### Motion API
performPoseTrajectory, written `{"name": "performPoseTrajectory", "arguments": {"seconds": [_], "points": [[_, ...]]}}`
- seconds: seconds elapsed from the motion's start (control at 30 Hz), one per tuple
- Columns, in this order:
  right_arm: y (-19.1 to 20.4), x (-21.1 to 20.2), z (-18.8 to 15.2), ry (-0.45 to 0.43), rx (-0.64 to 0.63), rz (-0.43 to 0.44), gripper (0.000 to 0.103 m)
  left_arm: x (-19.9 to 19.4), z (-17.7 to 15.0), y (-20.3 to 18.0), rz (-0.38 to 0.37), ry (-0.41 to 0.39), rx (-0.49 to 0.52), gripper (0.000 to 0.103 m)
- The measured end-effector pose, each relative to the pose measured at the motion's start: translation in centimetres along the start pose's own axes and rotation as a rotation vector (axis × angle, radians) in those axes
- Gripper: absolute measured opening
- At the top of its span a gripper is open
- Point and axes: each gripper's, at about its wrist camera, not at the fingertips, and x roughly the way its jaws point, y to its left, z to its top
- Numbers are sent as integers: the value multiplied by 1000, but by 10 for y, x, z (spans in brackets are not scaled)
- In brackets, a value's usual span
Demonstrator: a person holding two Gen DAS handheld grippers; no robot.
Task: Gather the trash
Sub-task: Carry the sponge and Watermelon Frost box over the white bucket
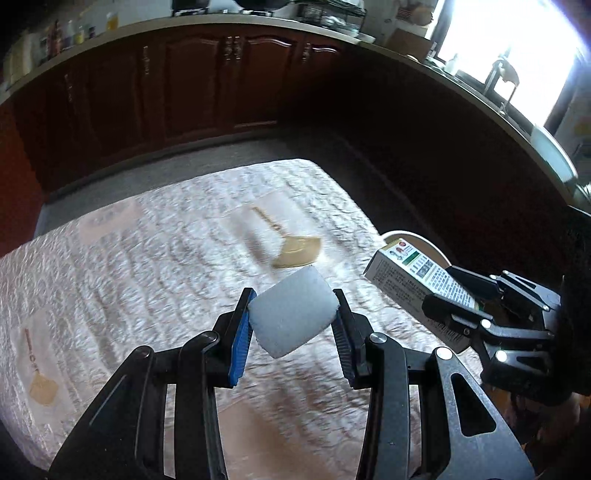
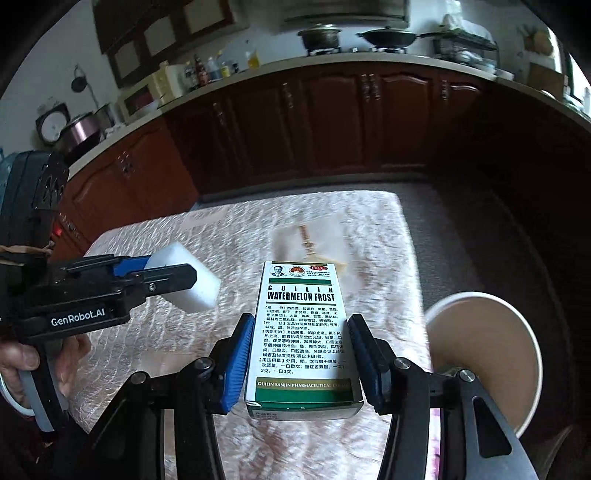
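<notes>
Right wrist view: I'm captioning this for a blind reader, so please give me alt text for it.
The right hand-held gripper clamps a green-and-white medicine box above a table with a quilted pale cover. To its left, the left hand-held gripper holds a white foam block; a round open bin sits lower right.

My left tool point(image 1: 293, 314) holds a foam block point(image 1: 291, 310) above the tabletop point(image 1: 147, 258); my right tool point(image 2: 301, 354) holds a medicine box point(image 2: 301, 332) just to its right, the two apart. A paper bucket point(image 2: 487, 354) stands to the right of the box, beyond the tabletop's right edge. Ahead of both tools a wrapper point(image 1: 295, 251) lies on the tabletop. Cabinets point(image 1: 207, 81) run behind, with pots point(image 2: 319, 35) on the counter above.
</notes>
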Motion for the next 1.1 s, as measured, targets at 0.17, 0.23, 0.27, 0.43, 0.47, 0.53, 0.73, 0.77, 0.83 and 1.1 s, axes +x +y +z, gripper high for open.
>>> {"name": "performPoseTrajectory", "arguments": {"seconds": [0.17,0.23,0.27,0.43,0.47,0.53,0.73,0.77,0.83,1.1], "points": [[-31,-19,-4,-23,61,-43,50,14,11,-31,-38,10,43,38],[-44,-27,-6,-32,83,-66,50,19,15,-43,-54,14,58,38],[-49,-30,-7,-35,92,-74,50,21,17,-48,-62,15,66,38],[-84,-44,-14,-43,146,-148,50,38,26,-81,-113,35,101,38],[-90,-46,-15,-43,155,-159,50,43,28,-88,-123,41,110,38],[-105,-51,-20,-42,187,-182,50,51,31,-101,-139,55,117,38],[-149,-53,-40,-9,286,-239,50,78,36,-137,-195,99,139,38],[-155,-52,-43,-1,301,-246,50,83,37,-142,-205,106,142,38],[-169,-49,-50,15,335,-255,50,92,37,-153,-223,120,145,38],[-198,-32,-71,77,415,-296,50,130,38,-180,-238,175,150,38]]}}
